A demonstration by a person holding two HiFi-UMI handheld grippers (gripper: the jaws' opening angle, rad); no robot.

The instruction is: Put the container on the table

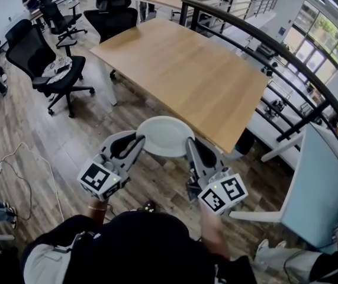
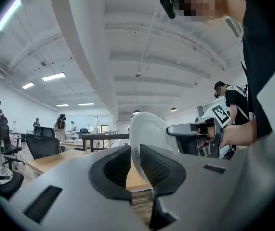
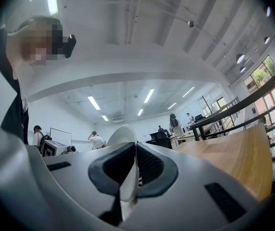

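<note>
The shallow round white container [image 1: 165,136], judged light, stiff and slippery, is clamped at opposite rims by the left gripper [image 1: 135,144] and right gripper [image 1: 190,147].

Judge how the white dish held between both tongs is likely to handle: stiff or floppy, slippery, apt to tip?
Probably stiff: the white dish looks evenly round though pinched only at the rim by the left tongs and right tongs. Its smooth surface may slip. Thin rim grips could let it tilt.
</note>
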